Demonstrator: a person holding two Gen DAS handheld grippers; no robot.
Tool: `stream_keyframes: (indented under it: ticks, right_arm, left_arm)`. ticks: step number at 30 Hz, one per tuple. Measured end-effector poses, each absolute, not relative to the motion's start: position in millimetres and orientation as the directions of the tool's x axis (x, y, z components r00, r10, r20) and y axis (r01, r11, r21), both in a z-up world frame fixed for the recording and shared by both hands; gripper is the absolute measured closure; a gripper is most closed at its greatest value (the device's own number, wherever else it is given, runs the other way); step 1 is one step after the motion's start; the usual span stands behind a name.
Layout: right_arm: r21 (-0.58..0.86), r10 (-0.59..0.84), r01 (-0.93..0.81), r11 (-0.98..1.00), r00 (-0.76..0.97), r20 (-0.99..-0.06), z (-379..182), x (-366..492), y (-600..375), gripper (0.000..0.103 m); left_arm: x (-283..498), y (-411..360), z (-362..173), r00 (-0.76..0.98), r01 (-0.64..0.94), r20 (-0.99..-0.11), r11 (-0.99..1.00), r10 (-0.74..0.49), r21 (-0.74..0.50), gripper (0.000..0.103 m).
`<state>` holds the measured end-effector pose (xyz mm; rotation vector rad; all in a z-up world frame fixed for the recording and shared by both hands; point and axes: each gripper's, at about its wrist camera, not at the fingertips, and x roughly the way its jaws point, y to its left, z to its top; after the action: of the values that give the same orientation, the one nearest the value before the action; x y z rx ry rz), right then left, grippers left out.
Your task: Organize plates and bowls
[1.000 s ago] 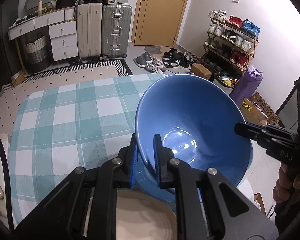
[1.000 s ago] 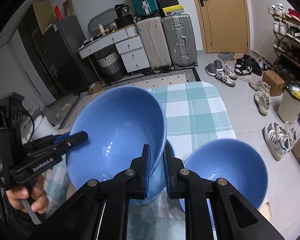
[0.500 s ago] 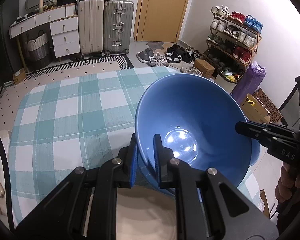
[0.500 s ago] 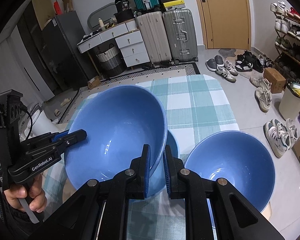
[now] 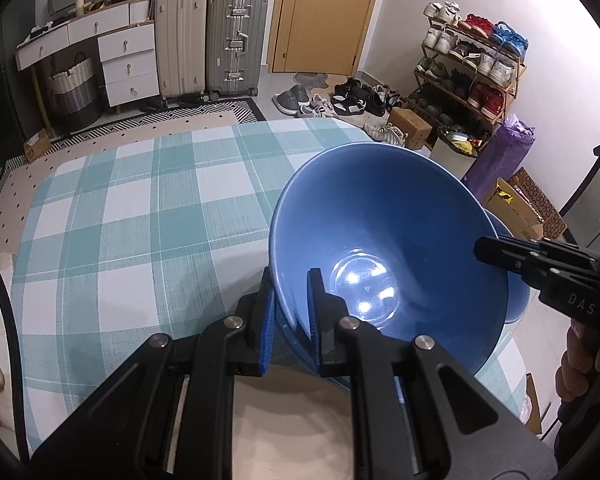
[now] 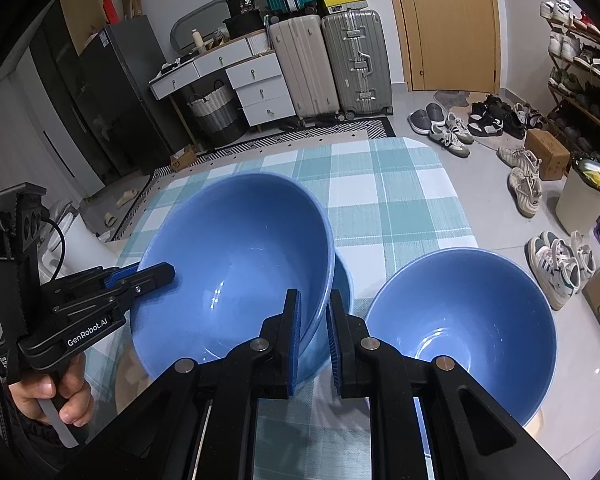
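I hold one large blue bowl (image 5: 388, 236) from both sides above the checked table. My left gripper (image 5: 290, 304) is shut on its near rim; my right gripper (image 5: 480, 250) grips the far rim in that view. In the right wrist view the same bowl (image 6: 236, 264) is tilted, my right gripper (image 6: 314, 320) is shut on its rim and my left gripper (image 6: 168, 272) holds the opposite rim. A second blue bowl (image 6: 342, 280) sits just under it. A third blue bowl (image 6: 460, 320) stands to the right, near the table edge.
A beige plate (image 5: 292, 420) lies under my left gripper at the table's front. The teal checked tablecloth (image 5: 140, 216) covers the table. Shoes (image 6: 524, 184), a shoe rack and boxes stand on the floor to the right; suitcases stand at the back.
The held bowl has come down slightly towards the bowl beneath it. Both grippers keep their hold on its rim.
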<state>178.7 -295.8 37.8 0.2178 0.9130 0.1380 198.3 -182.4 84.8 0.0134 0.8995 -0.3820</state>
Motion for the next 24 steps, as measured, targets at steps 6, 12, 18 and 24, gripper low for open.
stream_keyframes:
  ticks: [6, 12, 18, 24]
  right_arm:
    - [0.243, 0.210, -0.026, 0.970, 0.597, -0.774, 31.4, 180.7, -297.7, 0.090]
    - [0.226, 0.197, -0.025, 0.974, 0.591, -0.782, 23.8, 180.9, -296.2, 0.090]
    - [0.232, 0.201, -0.020, 0.973, 0.578, -0.791, 15.1, 182.5, -297.0, 0.090]
    - [0.219, 0.190, -0.020, 0.975, 0.576, -0.795, 10.9, 183.3, -295.3, 0.090]
  left_arm:
    - [201.6, -184.4, 75.5, 0.556, 0.329, -0.770, 0.934, -0.312, -0.141, 0.093]
    - [203.6, -188.5, 66.2, 0.558, 0.328, -0.775, 0.937, -0.298, -0.124, 0.093]
    - [204.2, -189.1, 61.0, 0.564, 0.326, -0.778, 0.940, -0.275, -0.096, 0.093]
    - [206.0, -189.0, 54.2, 0.566, 0.323, -0.783, 0.943, -0.258, -0.077, 0.093]
